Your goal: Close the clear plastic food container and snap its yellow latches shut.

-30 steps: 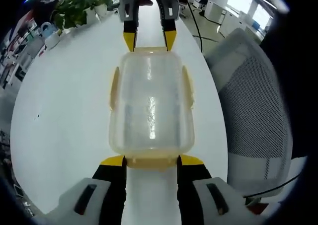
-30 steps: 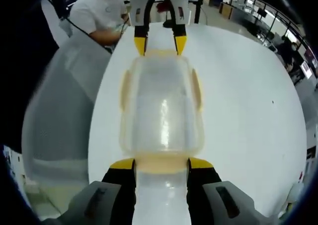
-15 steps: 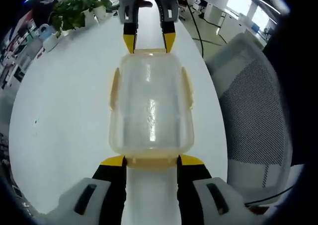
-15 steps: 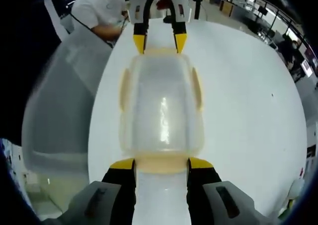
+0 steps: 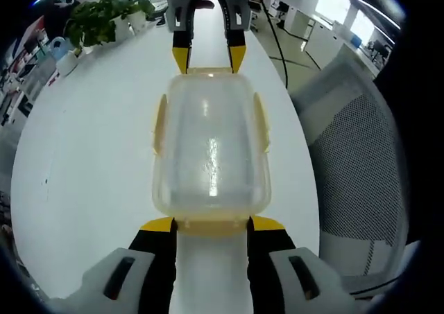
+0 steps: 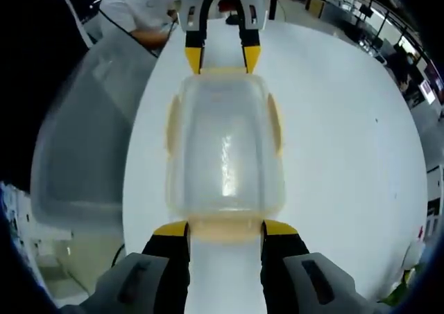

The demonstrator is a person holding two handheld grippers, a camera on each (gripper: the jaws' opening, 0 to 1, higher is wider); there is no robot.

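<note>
Jaws astride container (latches indistinct)

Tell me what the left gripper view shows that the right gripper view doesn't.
The left gripper view alone has potted plants at the table's far edge and a mesh chair beside it. The right gripper view alone has a person in a white shirt past the far end. Both show the clear container lid-on on the white table, that view's own tool flanking its near yellow latch and the other tool at the far end.
</note>
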